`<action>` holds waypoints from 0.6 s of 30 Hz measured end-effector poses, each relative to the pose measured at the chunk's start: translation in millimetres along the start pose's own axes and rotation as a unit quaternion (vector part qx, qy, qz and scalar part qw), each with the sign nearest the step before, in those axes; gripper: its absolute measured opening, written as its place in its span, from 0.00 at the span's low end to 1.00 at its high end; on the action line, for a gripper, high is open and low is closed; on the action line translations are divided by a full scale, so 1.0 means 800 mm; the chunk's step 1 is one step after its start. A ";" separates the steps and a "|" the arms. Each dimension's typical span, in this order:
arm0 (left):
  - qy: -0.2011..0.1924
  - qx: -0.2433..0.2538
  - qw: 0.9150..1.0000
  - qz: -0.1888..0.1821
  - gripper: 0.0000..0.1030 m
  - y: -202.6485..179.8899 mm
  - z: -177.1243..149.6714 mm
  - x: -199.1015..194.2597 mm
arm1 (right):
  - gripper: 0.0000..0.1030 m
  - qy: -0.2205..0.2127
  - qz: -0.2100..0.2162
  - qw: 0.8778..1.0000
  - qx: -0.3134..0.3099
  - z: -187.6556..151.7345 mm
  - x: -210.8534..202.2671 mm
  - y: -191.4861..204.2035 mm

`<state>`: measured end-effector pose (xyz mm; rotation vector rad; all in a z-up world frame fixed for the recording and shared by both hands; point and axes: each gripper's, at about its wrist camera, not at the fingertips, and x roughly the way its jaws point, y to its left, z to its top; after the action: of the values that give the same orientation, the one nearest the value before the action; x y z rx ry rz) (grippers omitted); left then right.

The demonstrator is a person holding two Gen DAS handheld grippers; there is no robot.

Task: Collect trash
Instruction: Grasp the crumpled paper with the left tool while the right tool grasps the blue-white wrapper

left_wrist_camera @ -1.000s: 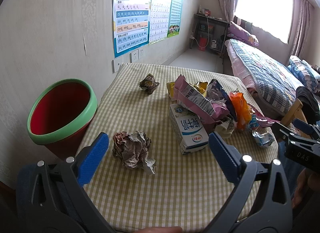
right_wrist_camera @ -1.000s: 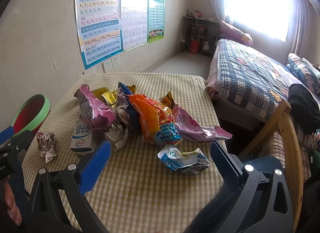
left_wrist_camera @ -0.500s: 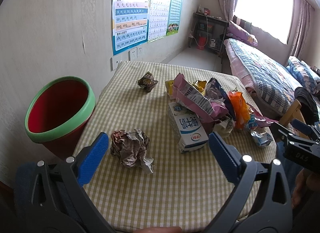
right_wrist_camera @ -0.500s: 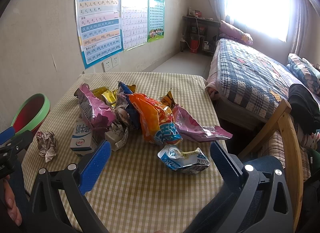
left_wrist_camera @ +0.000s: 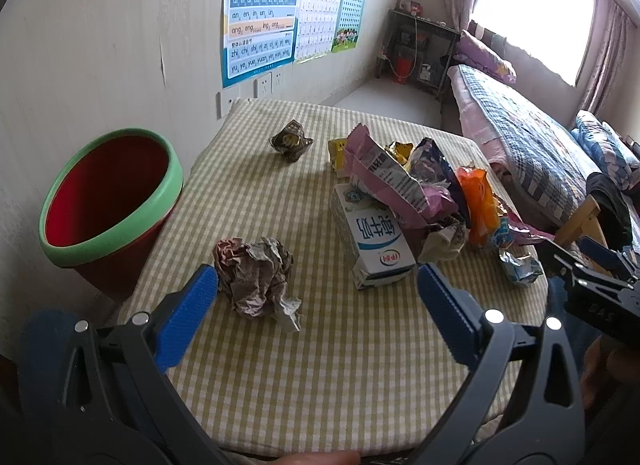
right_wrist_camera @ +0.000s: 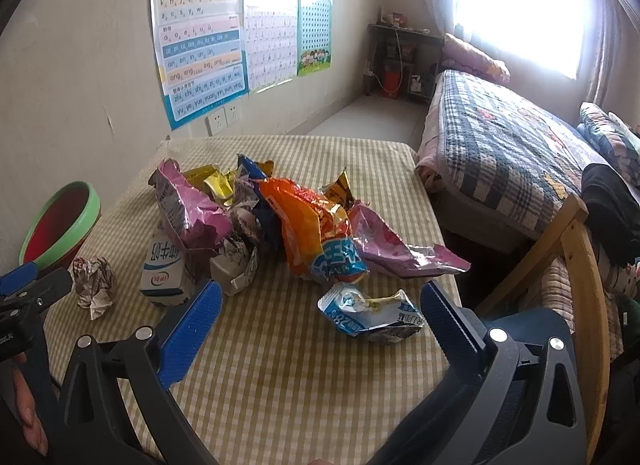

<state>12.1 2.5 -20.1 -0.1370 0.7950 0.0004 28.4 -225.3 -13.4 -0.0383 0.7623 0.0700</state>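
Small bedroom: table [left_wrist_camera: 320,365] under a yellow-and-white checked cloth, pushed against a pale wall with three posters [right_wrist_camera: 200,45]. Bed [right_wrist_camera: 512,145] with plaid quilt to the right, bright window [right_wrist_camera: 520,5] at the far end. Red bin [left_wrist_camera: 108,201] with green rim standing at the table's left edge, mouth tilted toward the table.

One crumpled paper ball [left_wrist_camera: 256,277] near the left side. One dark wrapper wad [left_wrist_camera: 291,141] far left, apart from the rest. One milk carton [left_wrist_camera: 370,241] lying flat, long axis running near to far, base end facing near. Heap of snack bags [right_wrist_camera: 280,217] touching the carton's right side; exact count unclear. One flattened blue-and-white pouch [right_wrist_camera: 372,313] near right, long axis left to right.

Left gripper [left_wrist_camera: 316,285] spread wide, empty, hovering at the near edge, paper ball just beyond its left finger. Right gripper [right_wrist_camera: 320,301] likewise spread and empty, pouch lying beyond and between its fingers.
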 end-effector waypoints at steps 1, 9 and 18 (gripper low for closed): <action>0.003 0.000 1.000 0.001 0.95 0.000 0.000 0.001 | 0.93 0.003 0.000 1.000 0.001 0.000 0.001 0.000; 0.052 -0.016 0.999 -0.001 0.95 0.008 -0.004 0.017 | 0.93 0.043 0.006 0.999 0.004 0.000 0.017 -0.004; 0.090 -0.056 0.994 0.017 0.95 0.030 -0.001 0.034 | 0.93 0.104 0.023 0.993 0.056 0.001 0.041 -0.033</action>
<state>29.0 24.8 -42.9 -0.2322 0.9771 0.0664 54.4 -250.4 -35.3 0.0798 0.9742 0.0685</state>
